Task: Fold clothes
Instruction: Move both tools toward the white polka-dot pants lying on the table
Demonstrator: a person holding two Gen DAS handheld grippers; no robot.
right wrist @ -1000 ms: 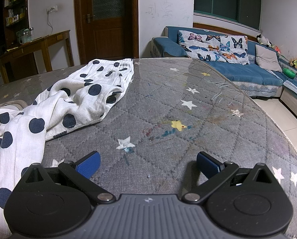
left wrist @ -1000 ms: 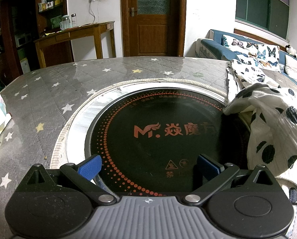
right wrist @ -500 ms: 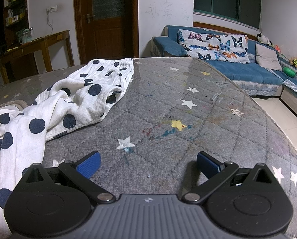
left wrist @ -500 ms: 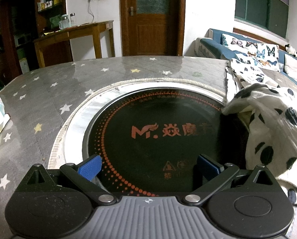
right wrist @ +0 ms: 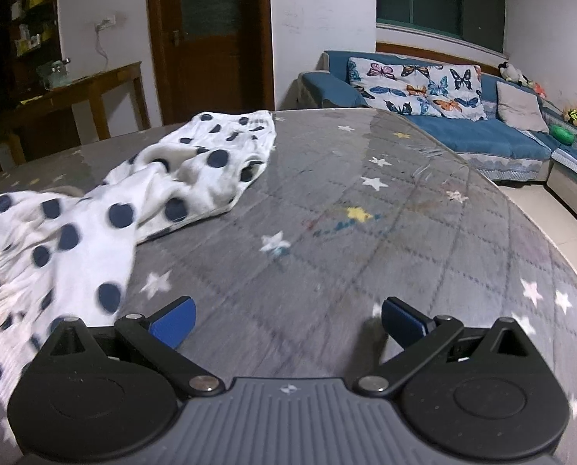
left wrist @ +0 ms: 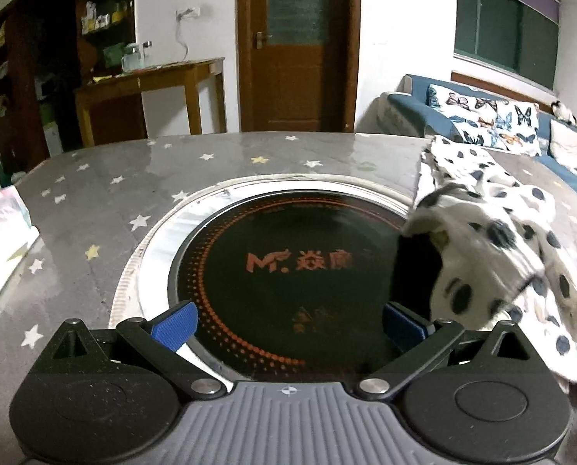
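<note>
L hand-held gripper [left wrist: 288,319]: fingers spread wide, nothing between, hovering over black round cooktop [left wrist: 288,267] set in star-print bench [left wrist: 95,209]. Spotted garment [left wrist: 493,240] lies crumpled to its right, edge draped over cooktop rim, blurred. R hand-held gripper [right wrist: 288,319]: also wide, empty, above bare bench; garment [right wrist: 106,217] on its left, stretched toward far edge.

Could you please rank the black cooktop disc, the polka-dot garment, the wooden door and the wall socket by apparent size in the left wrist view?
1. Black cooktop disc, nearest the camera, which inflates it.
2. Polka-dot garment.
3. Wooden door, though it stands much farther away, so against the garment it is close.
4. Wall socket.
</note>
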